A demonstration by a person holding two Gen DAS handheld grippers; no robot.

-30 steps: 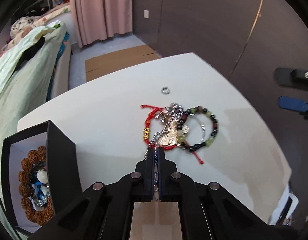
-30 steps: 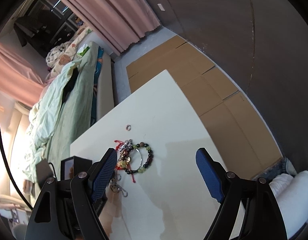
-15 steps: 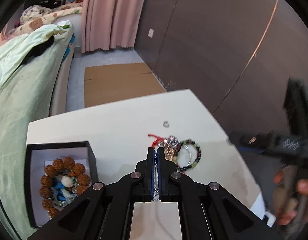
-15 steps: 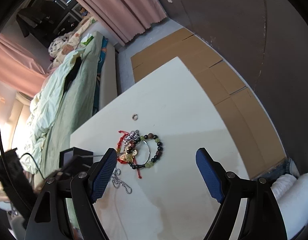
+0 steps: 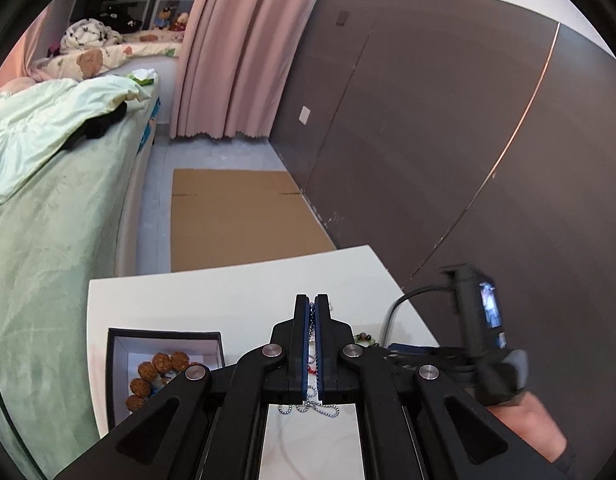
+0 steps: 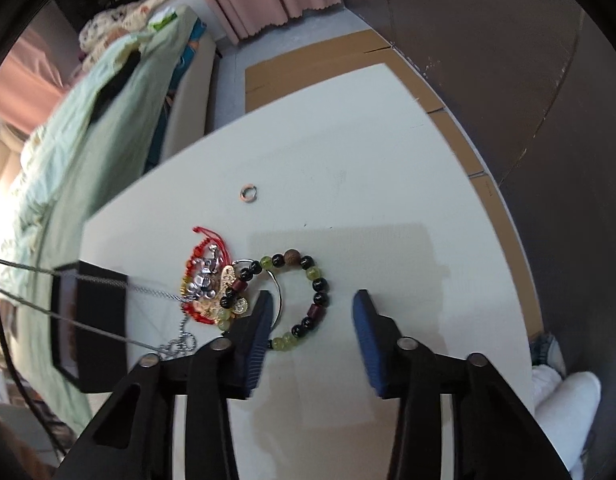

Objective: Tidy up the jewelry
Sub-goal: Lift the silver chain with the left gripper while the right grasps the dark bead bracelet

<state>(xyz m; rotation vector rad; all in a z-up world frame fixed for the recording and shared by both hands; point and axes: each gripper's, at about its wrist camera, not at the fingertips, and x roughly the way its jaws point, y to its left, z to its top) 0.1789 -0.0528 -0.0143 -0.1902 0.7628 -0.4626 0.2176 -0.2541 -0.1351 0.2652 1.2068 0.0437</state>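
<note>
My left gripper is shut on a silver ball chain, lifted above the white table; the chain hangs below the jaws. In the right wrist view the chain runs taut from the left to the jewelry pile of red cord and gold and silver charms. My right gripper is open, low over a bracelet of black and green beads that lies between its fingers. A small ring lies farther back. A black box at the left holds a brown bead bracelet.
The white table ends near the dark wall at right. A bed with green bedding stands at left, cardboard on the floor beyond. The right hand and its gripper body show at the right of the left wrist view.
My left gripper rose and pulled back with the chain, drawing it taut from the pile. My right gripper came down and forward over the beaded bracelet.
</note>
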